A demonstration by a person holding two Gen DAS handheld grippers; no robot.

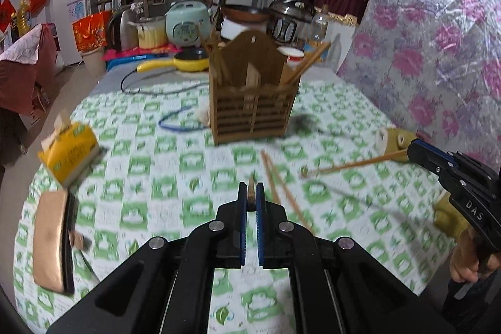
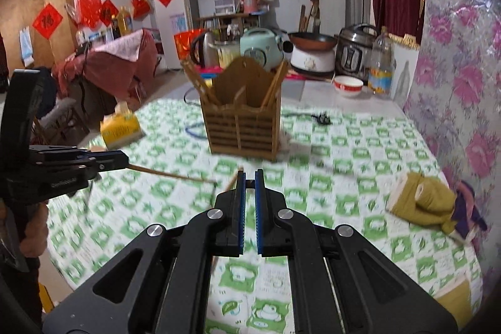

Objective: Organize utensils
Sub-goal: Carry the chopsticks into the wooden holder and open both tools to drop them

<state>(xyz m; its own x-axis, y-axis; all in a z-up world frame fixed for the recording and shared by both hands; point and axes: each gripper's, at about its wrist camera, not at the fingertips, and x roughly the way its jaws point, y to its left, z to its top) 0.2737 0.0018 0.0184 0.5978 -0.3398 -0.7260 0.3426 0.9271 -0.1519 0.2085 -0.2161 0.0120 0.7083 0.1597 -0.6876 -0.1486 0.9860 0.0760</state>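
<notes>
A brown slatted utensil holder (image 1: 253, 111) stands on the green-checked tablecloth with several chopsticks in it; it also shows in the right wrist view (image 2: 242, 127). My left gripper (image 1: 250, 197) is shut on a chopstick, which the right wrist view shows sticking out sideways (image 2: 175, 175). My right gripper (image 2: 249, 181) is shut on another chopstick; the left wrist view shows it (image 1: 353, 165) held from the right. Two loose chopsticks (image 1: 281, 187) lie on the cloth in front of the holder.
A yellow tissue pack (image 1: 70, 154) and a tan block (image 1: 50, 240) lie at the left. An olive glove (image 2: 422, 199) lies at the right. Cookers, a bowl (image 2: 348, 84) and a bottle stand at the far end. A flowered wall is at the right.
</notes>
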